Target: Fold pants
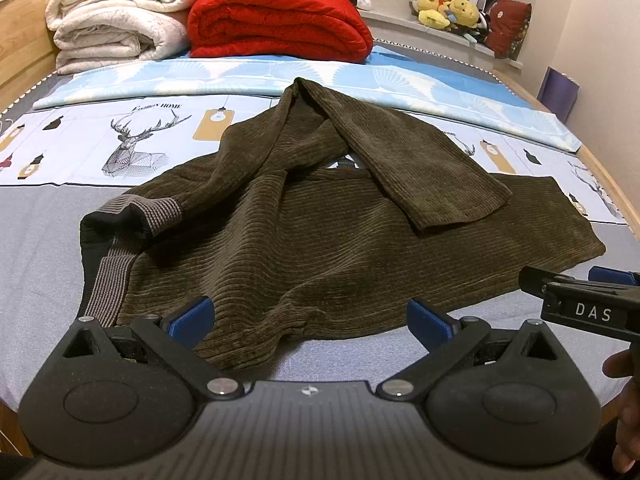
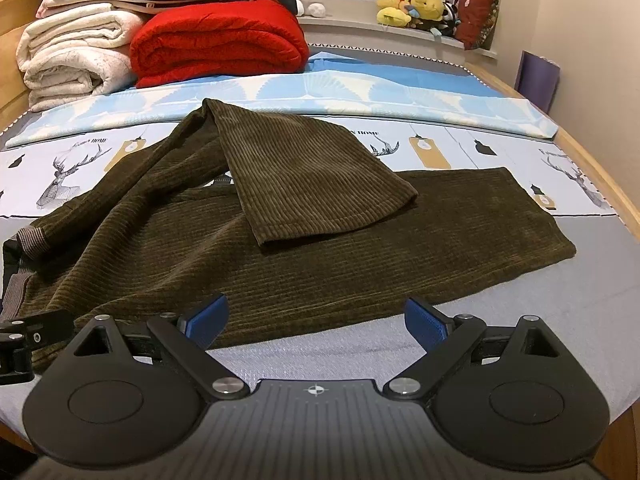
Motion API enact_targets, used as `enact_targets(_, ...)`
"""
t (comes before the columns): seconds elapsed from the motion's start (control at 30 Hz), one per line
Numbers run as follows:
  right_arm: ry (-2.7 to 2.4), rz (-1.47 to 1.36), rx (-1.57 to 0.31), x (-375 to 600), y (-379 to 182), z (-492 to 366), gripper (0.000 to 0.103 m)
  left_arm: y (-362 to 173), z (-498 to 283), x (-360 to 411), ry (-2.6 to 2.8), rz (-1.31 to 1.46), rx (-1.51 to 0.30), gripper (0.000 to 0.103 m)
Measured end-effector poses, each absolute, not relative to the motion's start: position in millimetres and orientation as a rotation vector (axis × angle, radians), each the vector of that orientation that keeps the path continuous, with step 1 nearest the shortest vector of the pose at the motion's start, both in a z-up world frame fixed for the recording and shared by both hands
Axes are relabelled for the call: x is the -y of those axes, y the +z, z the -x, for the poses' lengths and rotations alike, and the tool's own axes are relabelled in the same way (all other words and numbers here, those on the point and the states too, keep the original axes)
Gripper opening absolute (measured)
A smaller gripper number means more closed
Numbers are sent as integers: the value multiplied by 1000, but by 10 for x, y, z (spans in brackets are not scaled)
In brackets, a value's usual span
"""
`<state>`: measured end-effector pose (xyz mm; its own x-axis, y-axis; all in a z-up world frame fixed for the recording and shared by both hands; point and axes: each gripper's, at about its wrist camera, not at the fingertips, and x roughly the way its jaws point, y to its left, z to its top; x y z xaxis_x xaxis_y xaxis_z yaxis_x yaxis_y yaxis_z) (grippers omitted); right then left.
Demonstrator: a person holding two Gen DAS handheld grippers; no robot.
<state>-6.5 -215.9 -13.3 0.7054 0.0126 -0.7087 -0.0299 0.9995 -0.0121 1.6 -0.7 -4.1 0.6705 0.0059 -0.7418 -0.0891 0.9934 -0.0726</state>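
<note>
A pair of dark olive corduroy pants lies spread across the bed, on the grey part of the cover near its front edge, with the upper portion reaching onto the deer-printed sheet. The striped grey waistband sits at the left, turned partly open so the black lining shows. 1 leg stretches flat to the right, while the other leg is thrown back over it at an angle, its hem resting on top of the flat one. The left gripper hovers over the near edge of the pants, tipped downward, its 2 blue-padded fingers spread wide with nothing clasped between them; the fabric edge lies below the gap. The right gripper hangs just beside it to the right, also angled down, its fingers likewise released and spread apart above the near hem line, gripping nothing. In the left wrist view, the right tool's black body pokes in from the right with a bit of a person's hand behind it. At the head of the bed sit a folded red blanket and a stack of white quilts, and yellow plush toys crowd the window ledge.
</note>
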Motion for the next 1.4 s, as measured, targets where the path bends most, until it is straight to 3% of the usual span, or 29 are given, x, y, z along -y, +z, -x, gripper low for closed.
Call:
enact_targets(0.93, 5, -27, -797, 2206, -140, 55, 95, -11, 3, 4, 44, 112, -823, 102)
enact_targets(1.0, 4, -44, -791, 2236, -125, 59, 93, 16, 18, 8, 40, 103, -798, 97)
enact_targets(1.03, 3, -47, -784, 2240, -114, 64, 91, 41, 32, 1, 38, 89, -778, 85)
enact_targets(1.07, 4, -50, -770, 2247, -93, 74, 84, 63, 42, -8, 31, 75, -762, 67)
enact_targets(1.1, 7, -58, -750, 2258, -65, 87, 73, 84, 44, -25, 13, 68, -748, 56)
enact_targets(1.13, 10, -75, -714, 2288, -17, 113, 65, 106, 33, -55, -19, 67, -740, 30)
enact_targets(1.17, 11, -90, -678, 2324, 35, 134, 48, 129, 3, -103, -57, 70, -751, 12)
enact_targets(1.2, 14, -105, -623, 2375, 113, 160, 41, 163, -31, -169, -85, 71, -752, 11)
enact_targets(1.33, 47, -69, -475, 2587, 380, 69, 41, 268, -262, -535, -58, -45, -731, 13)
enact_targets(1.4, 81, -20, -474, 2742, 421, -114, 47, 200, -411, -744, -33, -100, -743, 23)
